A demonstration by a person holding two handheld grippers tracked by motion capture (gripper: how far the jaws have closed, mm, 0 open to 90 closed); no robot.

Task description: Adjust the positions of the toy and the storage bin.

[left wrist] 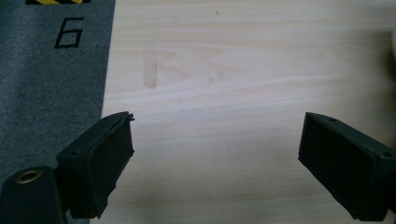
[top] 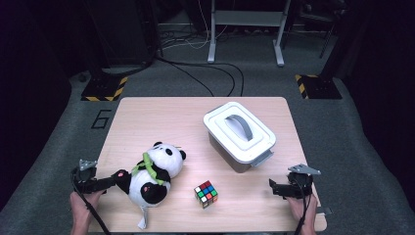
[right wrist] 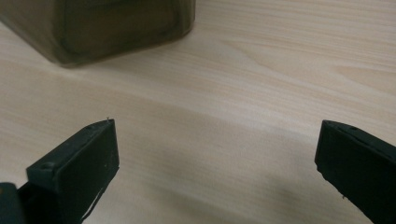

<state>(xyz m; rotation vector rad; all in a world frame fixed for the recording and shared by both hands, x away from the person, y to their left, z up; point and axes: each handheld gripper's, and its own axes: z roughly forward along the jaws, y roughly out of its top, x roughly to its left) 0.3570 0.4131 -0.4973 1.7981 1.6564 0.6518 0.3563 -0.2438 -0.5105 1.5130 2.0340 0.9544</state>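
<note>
One counter (top: 147,112) carried one lidded box (top: 239,135), one panda toy (top: 151,175) at the left gripper (top: 119,177) and one cube (top: 206,193). Two grippers, the right gripper (top: 274,186) included, had jaws apart, empty.

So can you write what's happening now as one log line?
left gripper: open, beside panda toy | right gripper: open, near lidded box | cube: untouched
</note>
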